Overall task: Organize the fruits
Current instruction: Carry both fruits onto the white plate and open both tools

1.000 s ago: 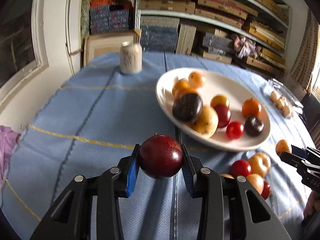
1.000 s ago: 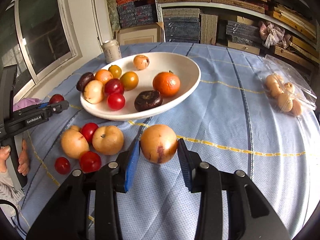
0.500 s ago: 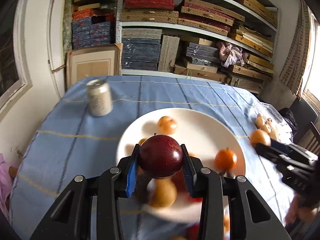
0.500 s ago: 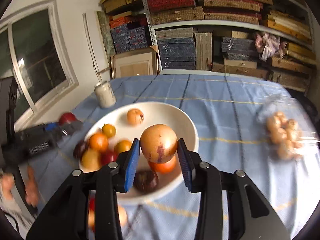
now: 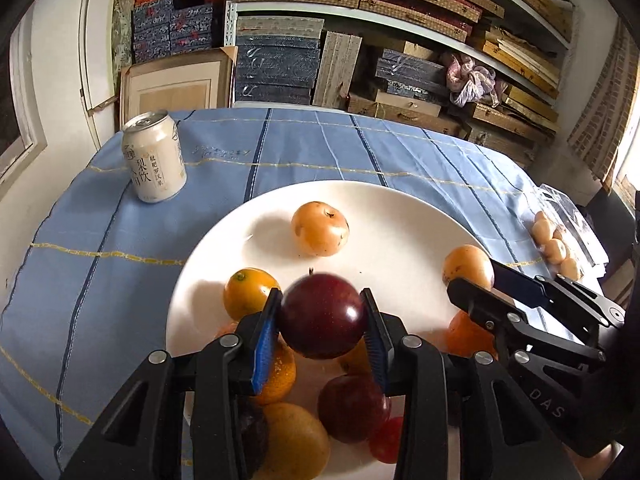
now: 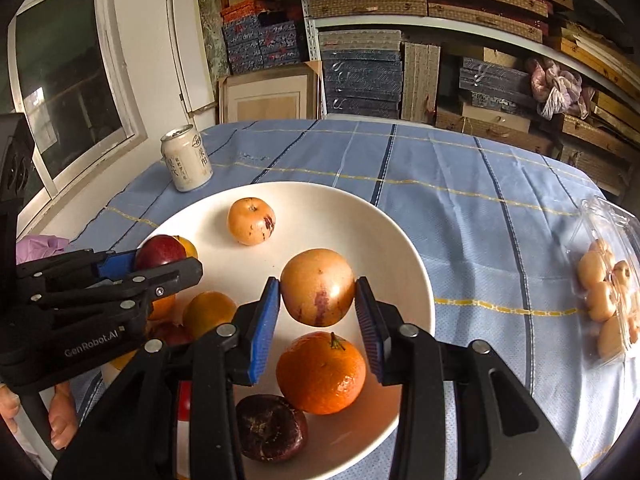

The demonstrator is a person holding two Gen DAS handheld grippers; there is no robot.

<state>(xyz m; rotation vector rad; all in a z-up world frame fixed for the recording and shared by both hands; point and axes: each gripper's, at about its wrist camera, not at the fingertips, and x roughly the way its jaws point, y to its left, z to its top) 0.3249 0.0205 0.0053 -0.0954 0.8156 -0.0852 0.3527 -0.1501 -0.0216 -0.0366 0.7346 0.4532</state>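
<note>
A dark red plum [image 5: 322, 316] sits clamped between the blue pads of the left gripper [image 5: 322, 330], held in the air above the near left part of a white plate [image 5: 384, 208]. A yellow fruit [image 6: 318, 287] with a purple blotch is pinched the same way in the right gripper [image 6: 317, 322], raised over the plate's middle. Both sets of tongs are closed only as far as the fruit allows. On the plate lie a pale orange fruit [image 6: 251, 221] toward the far side, a tangerine [image 6: 321, 373] and a wrinkled dark fruit [image 6: 271, 427] near the right gripper, and several more orange and red ones under the left gripper. The plate rests on a blue cloth [image 6: 460, 168]. A can [image 5: 154, 157] stands far left of the plate; a clear box [image 6: 612, 280] of small tan fruit lies at the right.
</note>
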